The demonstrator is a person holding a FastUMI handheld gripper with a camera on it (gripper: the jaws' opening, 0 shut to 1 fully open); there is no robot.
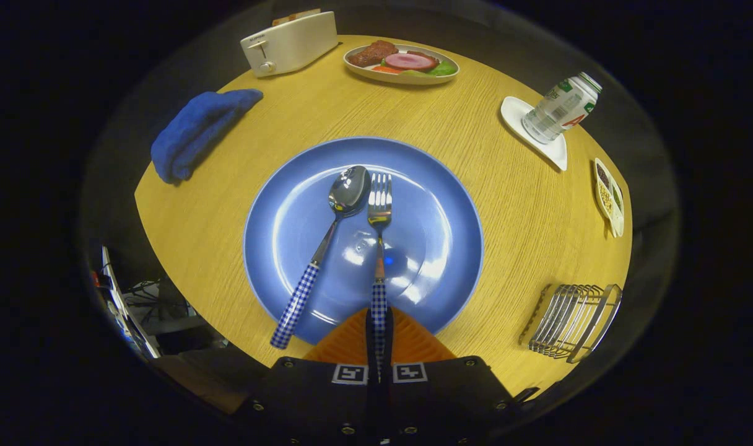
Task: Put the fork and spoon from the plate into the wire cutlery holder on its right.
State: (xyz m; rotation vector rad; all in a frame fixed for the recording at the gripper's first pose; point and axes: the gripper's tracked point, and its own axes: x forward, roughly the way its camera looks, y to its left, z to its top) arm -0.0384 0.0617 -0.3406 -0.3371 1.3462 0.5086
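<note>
Two things to move: fork (379,214) and spoon (339,214), both lying on the blue plate (451,248) in the middle of the frame. Fork on the right, spoon just beside it on the left, bowls and tines pointing up the frame, checked handles pointing down toward the gripper (379,334). Spoon handle sticking out over the plate's lower left rim. Fork handle running straight down into the gripper.

Gripper at the bottom middle, closed down narrow, both fingers (352,337) pressing the end of the fork handle between them. Fork looks to be resting on the plate, not lifted yet, though hard to be sure.

Holder (571,322) at the lower right of the frame, on the table (228,204), well apart from the plate. Made of thin wires with gaps.

Could go wrong from here:
- Fork could tip or swing, since held only by the very end, with the heavy part far out.
- Fork could slip out, if the smooth handle slides between the fingers.
- Tines could bump the spoon on the way up and push it off the plate, since so close.
- Fork could catch on the wires or poke through a gap, if brought in crooked.
- Holder could get knocked over, being light.

Also on the table: blue cloth (197,130) and toaster (290,43) upper left, food dish (401,62) at the top, bottle (562,108) upper right.
</note>
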